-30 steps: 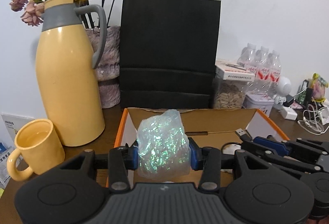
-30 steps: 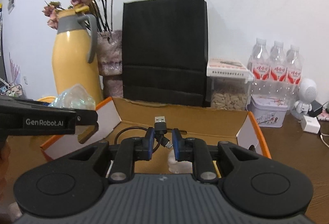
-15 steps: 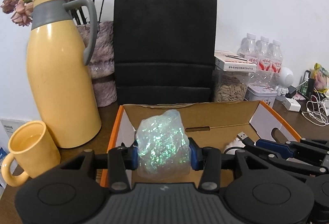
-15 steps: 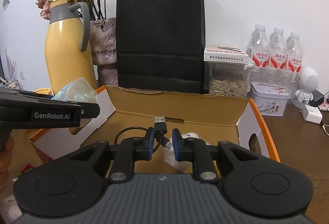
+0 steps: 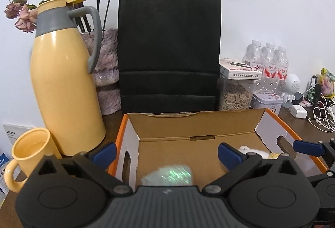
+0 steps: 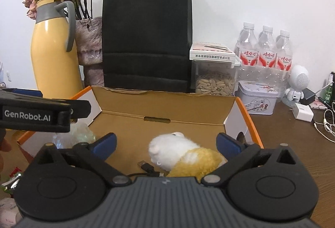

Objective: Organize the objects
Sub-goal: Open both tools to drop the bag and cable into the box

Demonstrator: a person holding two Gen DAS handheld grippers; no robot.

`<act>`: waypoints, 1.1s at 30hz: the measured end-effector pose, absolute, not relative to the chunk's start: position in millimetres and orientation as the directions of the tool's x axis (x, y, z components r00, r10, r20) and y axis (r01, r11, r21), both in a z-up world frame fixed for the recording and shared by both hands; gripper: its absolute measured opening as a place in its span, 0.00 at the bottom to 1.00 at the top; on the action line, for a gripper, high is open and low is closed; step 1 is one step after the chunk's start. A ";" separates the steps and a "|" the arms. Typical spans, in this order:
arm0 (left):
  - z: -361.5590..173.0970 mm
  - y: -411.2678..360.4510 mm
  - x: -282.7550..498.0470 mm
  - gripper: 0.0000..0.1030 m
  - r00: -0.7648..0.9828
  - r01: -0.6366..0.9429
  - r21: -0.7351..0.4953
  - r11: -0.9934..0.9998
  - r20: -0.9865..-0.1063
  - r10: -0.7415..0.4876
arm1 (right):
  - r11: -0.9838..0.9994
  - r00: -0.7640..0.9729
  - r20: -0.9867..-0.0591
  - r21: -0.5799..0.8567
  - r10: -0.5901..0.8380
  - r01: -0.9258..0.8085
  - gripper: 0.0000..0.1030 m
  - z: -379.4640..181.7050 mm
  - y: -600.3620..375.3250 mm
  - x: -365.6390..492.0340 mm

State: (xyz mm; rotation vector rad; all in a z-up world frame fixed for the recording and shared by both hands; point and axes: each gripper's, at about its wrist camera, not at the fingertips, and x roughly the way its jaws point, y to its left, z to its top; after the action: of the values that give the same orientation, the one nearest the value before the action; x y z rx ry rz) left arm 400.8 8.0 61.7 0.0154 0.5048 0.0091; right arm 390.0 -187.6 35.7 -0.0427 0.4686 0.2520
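An open cardboard box (image 5: 125, 129) with orange edges lies in front of both grippers. My left gripper (image 5: 167, 154) hangs over its left half, jaws opening wide and nothing between the pads. A glittery, crumpled plastic wad (image 5: 169, 175), blurred, sits low inside the box just beneath them. My right gripper (image 6: 166, 143) is over the right half, its jaws also opening and holding nothing. Below it on the box floor lie a black USB cable (image 6: 146, 167) and a white and yellow plush toy (image 6: 182, 154). The wad (image 6: 81, 133) shows again in the box's left corner.
A tall yellow jug (image 5: 62, 85) and yellow mug (image 5: 29, 152) stand left of the box. Behind it are a black paper bag (image 5: 167, 49), a vase of dried roses (image 5: 106, 73), a seed jar (image 5: 234, 96), water bottles (image 5: 270, 64) and a tin (image 6: 257, 100). Chargers and cords (image 5: 320, 117) lie at the right.
Both grippers went from shut to wide open. The glittery wad dropped from the left jaws into the box. The USB cable fell from the right jaws onto the box floor.
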 end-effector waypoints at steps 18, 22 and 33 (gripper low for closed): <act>70.1 8.5 387.5 1.00 0.884 -0.009 0.007 1.000 -0.467 0.011 | 0.964 0.866 -0.437 0.015 0.244 -0.264 1.00 43.9 -186.2 380.8; 77.4 9.3 377.1 1.00 0.894 -0.005 -0.009 1.000 -0.449 0.000 | 0.963 0.869 -0.427 0.016 0.249 -0.268 1.00 48.4 -188.7 372.1; 84.1 9.8 333.0 1.00 0.905 0.024 -0.011 1.000 -0.425 -0.026 | 0.968 0.879 -0.415 0.014 0.234 -0.251 1.00 54.4 -202.7 335.4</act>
State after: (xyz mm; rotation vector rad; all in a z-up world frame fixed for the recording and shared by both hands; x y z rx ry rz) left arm 333.0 9.8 84.1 -0.0058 0.4393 -0.0260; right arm 335.4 -202.7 54.4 -0.0403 0.4272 0.2529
